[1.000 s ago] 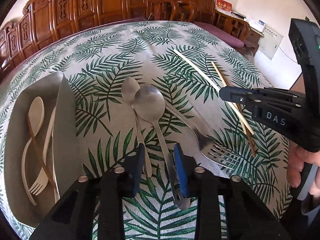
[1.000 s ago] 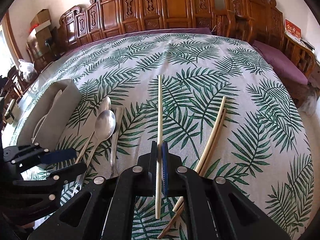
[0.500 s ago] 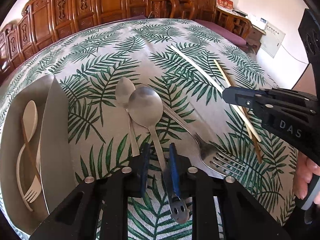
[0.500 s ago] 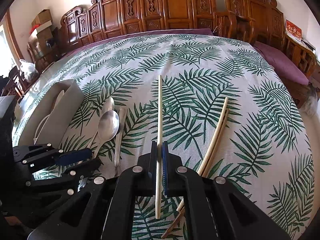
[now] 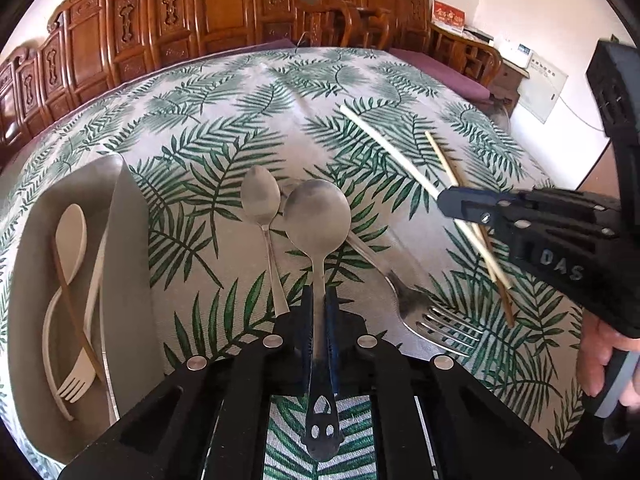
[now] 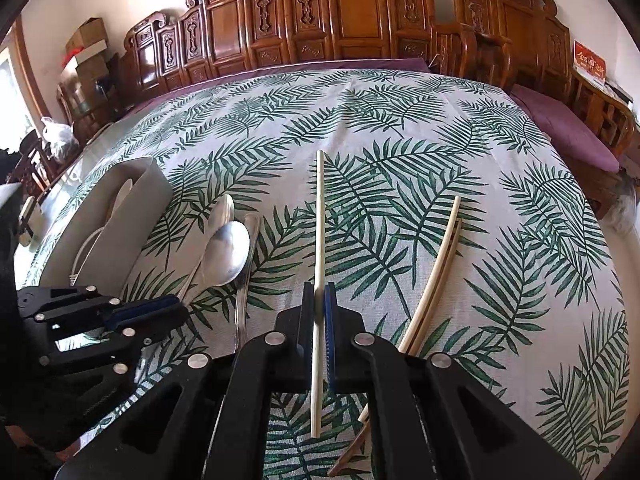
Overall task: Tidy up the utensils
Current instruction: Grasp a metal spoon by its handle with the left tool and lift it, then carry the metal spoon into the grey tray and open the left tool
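My left gripper (image 5: pixel 319 300) is shut on the handle of a large steel spoon (image 5: pixel 318 216), bowl pointing away, just above the cloth. A smaller steel spoon (image 5: pixel 260 200) and a steel fork (image 5: pixel 432 320) lie beside it. My right gripper (image 6: pixel 319 300) is shut on a pale chopstick (image 6: pixel 320 216) and holds it pointing away. Two more chopsticks (image 6: pixel 436 268) lie to its right. The grey organizer tray (image 5: pixel 124 264) at the left holds a pale spoon (image 5: pixel 70 236), a fork and a brown chopstick. The right gripper also shows in the left wrist view (image 5: pixel 452 204).
The table carries a palm-leaf cloth (image 6: pixel 380 120). Carved wooden chairs (image 6: pixel 340 20) line the far edge. The tray also shows at the left of the right wrist view (image 6: pixel 132 216). A purple cushion (image 6: pixel 560 128) lies at the right.
My left gripper closed from open onto the large spoon's handle and the spoon has lifted slightly. The right gripper keeps holding the pale chopstick, raised a little.
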